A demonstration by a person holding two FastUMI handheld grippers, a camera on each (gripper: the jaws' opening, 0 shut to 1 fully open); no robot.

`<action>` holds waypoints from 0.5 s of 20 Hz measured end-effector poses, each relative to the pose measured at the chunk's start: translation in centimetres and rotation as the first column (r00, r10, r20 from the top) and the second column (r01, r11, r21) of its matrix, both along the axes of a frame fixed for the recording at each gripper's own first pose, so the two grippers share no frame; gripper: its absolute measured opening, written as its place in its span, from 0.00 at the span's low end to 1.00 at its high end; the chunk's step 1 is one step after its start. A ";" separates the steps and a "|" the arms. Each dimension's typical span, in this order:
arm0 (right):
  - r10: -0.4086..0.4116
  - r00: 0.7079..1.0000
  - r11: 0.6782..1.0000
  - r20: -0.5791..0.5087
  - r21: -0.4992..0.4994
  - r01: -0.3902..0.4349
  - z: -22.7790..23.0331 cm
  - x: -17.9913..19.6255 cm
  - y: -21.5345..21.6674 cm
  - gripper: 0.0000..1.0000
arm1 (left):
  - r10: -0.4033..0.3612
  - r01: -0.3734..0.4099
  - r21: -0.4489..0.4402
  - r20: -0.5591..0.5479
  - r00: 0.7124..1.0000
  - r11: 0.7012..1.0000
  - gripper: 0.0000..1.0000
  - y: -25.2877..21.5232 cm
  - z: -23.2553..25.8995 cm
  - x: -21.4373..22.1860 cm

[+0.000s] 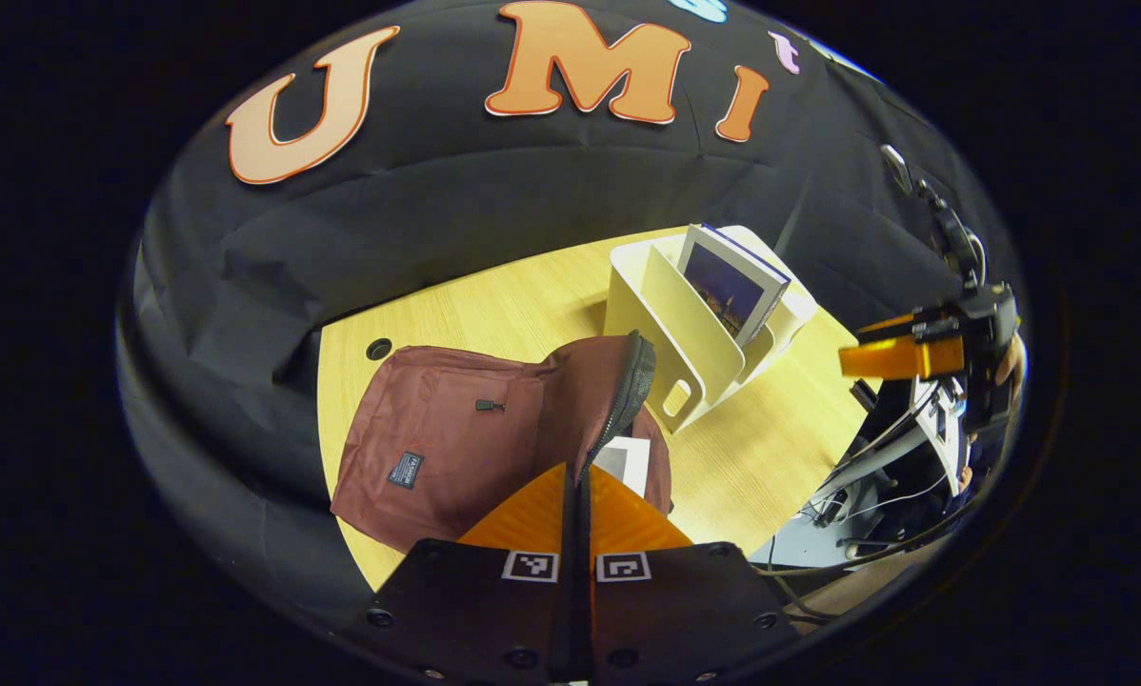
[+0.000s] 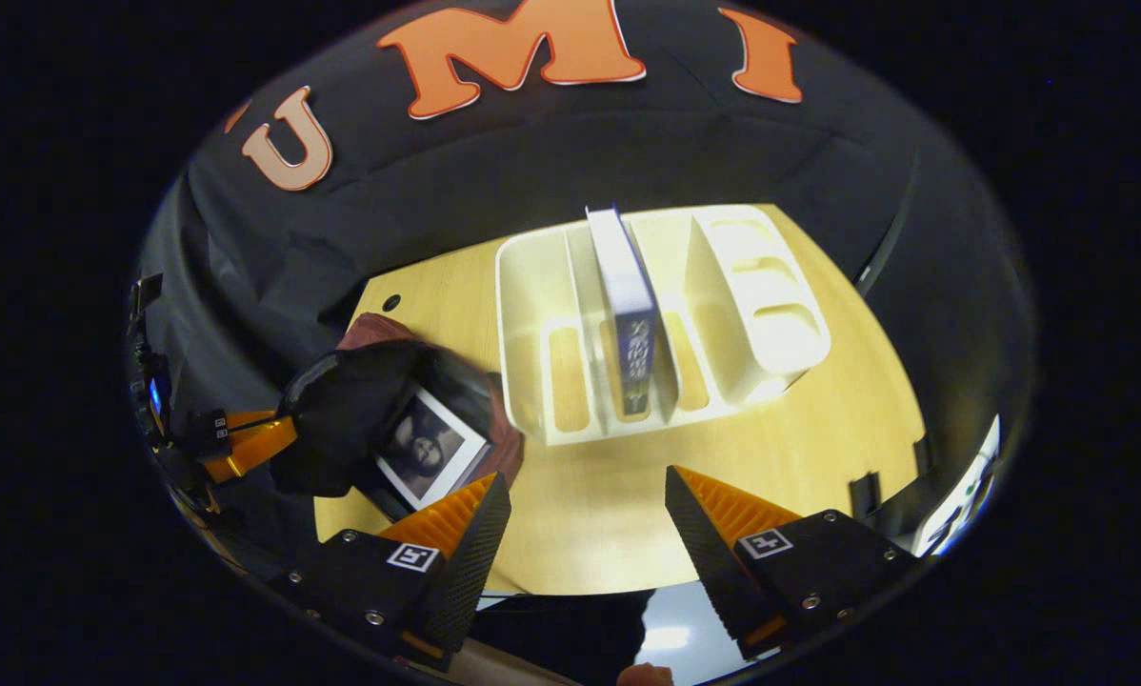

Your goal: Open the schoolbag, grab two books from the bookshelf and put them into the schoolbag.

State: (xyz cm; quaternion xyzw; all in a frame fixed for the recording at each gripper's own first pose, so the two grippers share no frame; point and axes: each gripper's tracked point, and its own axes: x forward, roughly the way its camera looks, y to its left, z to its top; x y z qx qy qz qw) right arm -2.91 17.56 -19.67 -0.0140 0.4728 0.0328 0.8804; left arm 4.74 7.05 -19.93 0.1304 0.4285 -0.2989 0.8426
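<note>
My schoolbag (image 1: 456, 448) lies on the yellow table (image 1: 770, 448), its zipped flap (image 1: 618, 391) lifted so the mouth stands open. Inside it a book with a black-and-white cover (image 2: 434, 452) shows in the right gripper view; in the left gripper view I see only a white corner of it beside my fingers. Farther back stands the white bookshelf (image 2: 570, 333) with several slots. One blue book (image 2: 628, 314) stands upright in a middle slot; the slots either side look bare.

My left gripper (image 1: 578, 505) sits right at the bag's opening with its orange fingers pressed together on the edge of the flap, pinching it up. My right gripper (image 2: 585, 519) hovers over bare table, near side of the shelf, its fingers spread wide and holding nothing; the blue book is straight ahead of it and well apart.

The bag's inside is dark, and most of the book in it is hidden by the flap.
</note>
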 end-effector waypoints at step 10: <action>0.081 0.994 0.997 -0.073 0.010 -0.081 3.3 14.0 1.2 0.98 | 0.060 -0.060 -0.002 -0.028 0.998 0.998 0.00 0.8 -0.7 0.2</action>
